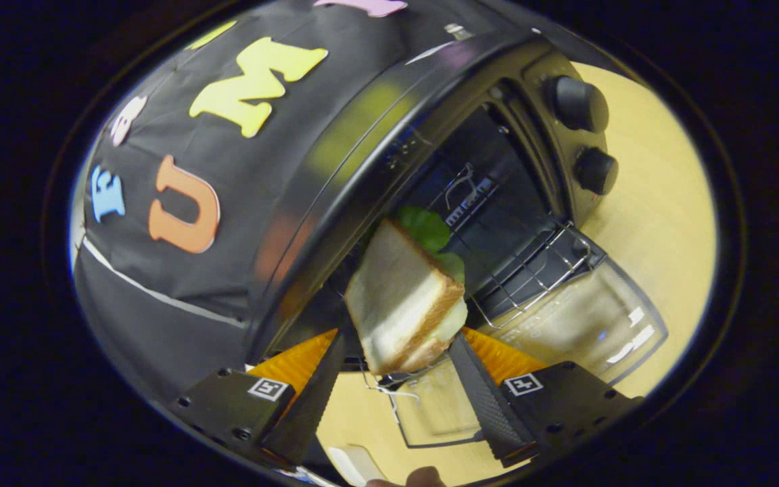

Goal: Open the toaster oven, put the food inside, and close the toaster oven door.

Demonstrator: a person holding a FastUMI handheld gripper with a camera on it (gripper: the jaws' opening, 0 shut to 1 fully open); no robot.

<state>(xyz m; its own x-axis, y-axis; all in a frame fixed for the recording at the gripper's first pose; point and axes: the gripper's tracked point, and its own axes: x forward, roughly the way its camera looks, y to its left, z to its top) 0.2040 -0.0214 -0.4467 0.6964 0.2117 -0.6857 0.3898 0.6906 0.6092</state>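
My gripper (399,345) is shut on a sandwich (399,301) of white bread with a brown crust and green lettuce sticking out at its far end. Both fingers press on its sides. The view is tilted. Just beyond the sandwich stands the black toaster oven (389,142) with its glass door (585,325) dropped open. The wire rack (531,270) shows inside the dark cavity, ahead of and slightly right of the sandwich. Two black knobs (579,105) sit on the oven's front panel.
The oven rests on a light wooden table (660,203). A black cloth wall (180,257) rises behind and left of the oven. A fingertip of a person (423,477) shows below the fingers, next to a white object (356,467).
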